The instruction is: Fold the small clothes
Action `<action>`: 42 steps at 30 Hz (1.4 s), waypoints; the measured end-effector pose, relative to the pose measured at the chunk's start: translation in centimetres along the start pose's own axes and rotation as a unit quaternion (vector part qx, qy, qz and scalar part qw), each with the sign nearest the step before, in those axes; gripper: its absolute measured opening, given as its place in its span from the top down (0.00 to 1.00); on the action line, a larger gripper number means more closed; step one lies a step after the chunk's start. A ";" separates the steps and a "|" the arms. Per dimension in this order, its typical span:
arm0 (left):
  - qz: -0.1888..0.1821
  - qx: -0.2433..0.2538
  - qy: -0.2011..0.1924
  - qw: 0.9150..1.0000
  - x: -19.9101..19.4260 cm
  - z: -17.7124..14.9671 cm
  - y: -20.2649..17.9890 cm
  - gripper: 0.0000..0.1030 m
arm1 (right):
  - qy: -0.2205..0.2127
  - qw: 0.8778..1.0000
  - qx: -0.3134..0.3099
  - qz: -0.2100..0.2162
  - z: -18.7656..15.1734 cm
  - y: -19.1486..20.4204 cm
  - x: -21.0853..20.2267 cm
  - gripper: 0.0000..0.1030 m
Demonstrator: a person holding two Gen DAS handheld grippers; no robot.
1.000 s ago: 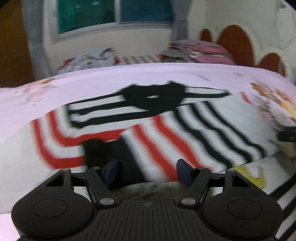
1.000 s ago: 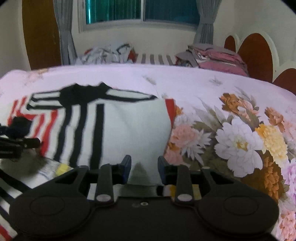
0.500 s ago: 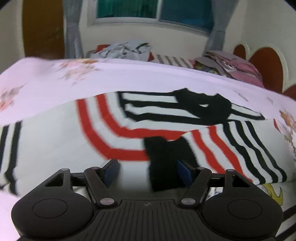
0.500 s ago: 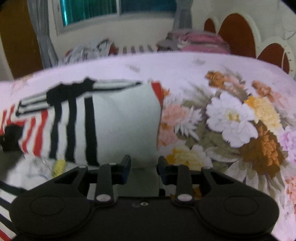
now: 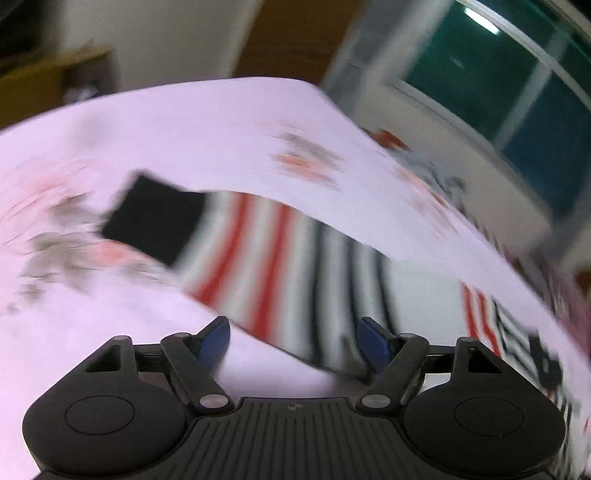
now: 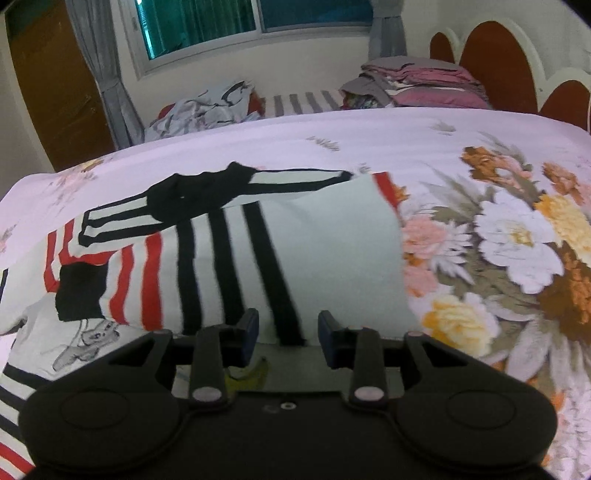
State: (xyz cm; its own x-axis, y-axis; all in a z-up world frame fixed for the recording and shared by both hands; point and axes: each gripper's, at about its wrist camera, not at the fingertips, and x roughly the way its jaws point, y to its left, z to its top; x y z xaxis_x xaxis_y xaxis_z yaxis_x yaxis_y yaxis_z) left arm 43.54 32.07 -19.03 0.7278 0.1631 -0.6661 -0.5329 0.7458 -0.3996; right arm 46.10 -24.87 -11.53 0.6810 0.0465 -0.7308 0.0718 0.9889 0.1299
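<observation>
**A:** Bedroom – big bed [image 6: 369, 133] with a pink floral sheet, window [image 6: 229, 22] behind it, clothes heaped [image 6: 207, 110] along the far side next to a folded stack [image 6: 424, 83]. Where's the top?

**B:** The striped top [image 6: 229, 251] lies flat mid-bed, red and black stripes, partly folded, black collar [image 6: 192, 195] facing the window. One sleeve [image 5: 236, 243] with a black cuff [image 5: 155, 218] sticks out sideways on the sheet.

**A:** And the grippers?

**B:** Right gripper [image 6: 288, 334] hovers at the near hem – jaws parted, just opened a bit, cloth below but not pinched. Left gripper [image 5: 293, 338] is spread wide, just widened more, low over the sleeve, grabbing nothing. That view's really blurry.
</observation>
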 end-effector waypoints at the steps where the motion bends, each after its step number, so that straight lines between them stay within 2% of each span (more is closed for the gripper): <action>1: 0.002 -0.017 0.001 1.000 0.3 0.4 1.2 0.27 | 0.000 1.000 0.006 0.003 0.2 0.3 0.3 0.67; 6: -0.010 -0.091 -0.025 0.995 1.8 2.1 4.7 0.28 | -0.001 0.999 0.045 0.005 1.2 0.9 1.4 0.65; 11: -0.013 -0.130 -0.047 0.990 4.0 3.5 5.3 0.28 | -0.004 0.998 0.061 0.011 1.5 1.5 1.6 0.65; 12: -0.014 -0.135 -0.051 0.989 4.2 3.7 5.4 0.31 | -0.004 0.998 0.061 0.011 1.5 1.6 1.5 0.65; 13: -0.006 -0.132 -0.051 0.990 4.7 4.1 5.2 0.58 | -0.004 0.998 0.062 0.011 1.4 1.6 1.4 0.65; 14: 0.005 -0.122 -0.045 0.992 4.8 4.5 5.0 0.94 | -0.004 0.998 0.063 0.010 1.4 1.6 1.2 0.65; 15: -0.003 -0.108 -0.042 0.993 4.7 4.8 4.9 0.96 | -0.004 0.998 0.063 0.008 1.3 1.5 1.1 0.65; 16: -0.018 -0.082 -0.056 0.995 4.2 5.0 3.8 0.96 | -0.003 0.998 0.064 0.006 1.2 1.2 0.9 0.65; 18: -0.031 0.001 -0.072 0.997 3.3 5.4 0.0 0.96 | -0.003 0.998 0.064 0.007 1.1 0.9 0.5 0.65; 21: -0.082 0.081 -0.066 0.991 3.0 5.0 -6.6 0.96 | -0.008 0.997 0.074 0.000 1.1 0.1 0.2 0.65; 23: -0.114 0.102 -0.052 0.987 3.2 4.4 -10.1 0.96 | -0.011 0.996 0.083 -0.002 1.1 -0.4 0.1 0.65; 27: -0.176 0.155 -0.019 0.972 4.3 2.0 -18.5 0.96 | -0.019 0.995 0.094 -0.002 1.1 -1.2 -0.4 0.64; 30: -0.201 0.201 0.003 0.959 4.4 -0.6 -23.7 0.96 | -0.025 0.994 0.103 -0.001 1.1 -1.9 -0.9 0.64; 33: -0.211 0.266 0.021 0.940 4.6 -3.8 -29.0 0.96 | -0.030 0.992 0.122 0.001 0.9 -2.7 -1.2 0.64; 38: -0.220 0.344 0.039 0.912 3.7 -8.8 -35.2 0.96 | -0.034 0.991 0.132 0.007 0.6 -3.8 -2.0 0.64; 42: -0.217 0.383 0.062 0.896 2.9 -12.3 -37.9 0.96 | -0.034 0.988 0.153 0.008 0.1 -5.3 -2.6 0.64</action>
State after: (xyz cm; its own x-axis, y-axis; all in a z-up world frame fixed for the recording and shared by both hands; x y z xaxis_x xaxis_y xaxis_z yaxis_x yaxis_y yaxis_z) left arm 60.55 -3.69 -13.50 0.7161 -0.2865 -0.6365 0.2753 0.9539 -0.1196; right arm 44.02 -30.20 -10.28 0.7307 0.0409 -0.6814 0.2709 0.8989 0.3444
